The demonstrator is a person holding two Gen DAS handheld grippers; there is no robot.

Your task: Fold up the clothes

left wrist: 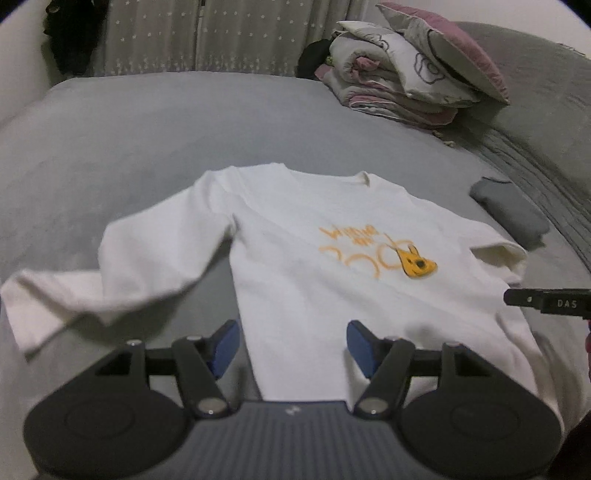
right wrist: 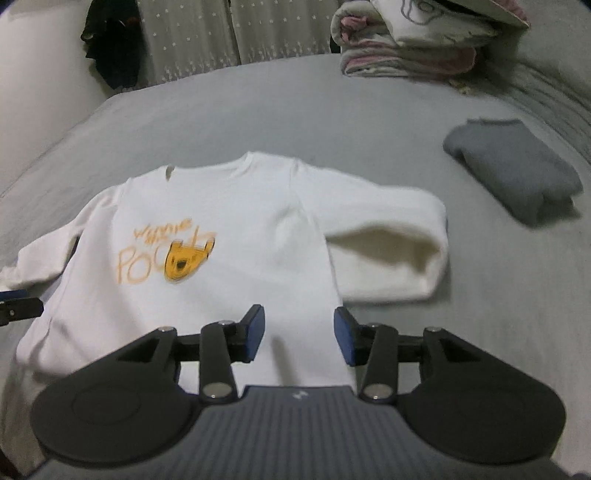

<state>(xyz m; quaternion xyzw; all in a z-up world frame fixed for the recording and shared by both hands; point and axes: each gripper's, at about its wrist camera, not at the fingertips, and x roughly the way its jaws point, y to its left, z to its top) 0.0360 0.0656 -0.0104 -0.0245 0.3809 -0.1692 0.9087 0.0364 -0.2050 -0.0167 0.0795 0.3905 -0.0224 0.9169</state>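
Grey bed point(left wrist: 129, 122): white sweatshirt point(left wrist: 314, 295) spread flat near its front edge, one sleeve doubled back; folded grey garment point(right wrist: 517, 166) toward right edge; my left tool point(left wrist: 291, 347) and right tool point(right wrist: 299, 332) both parted, gripping nothing

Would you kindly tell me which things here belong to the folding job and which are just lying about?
Belonging to the job:
white sweatshirt
left gripper, open
right gripper, open
folded grey garment, apparently done

Lying about:
bundled quilt
pillow
starred curtain
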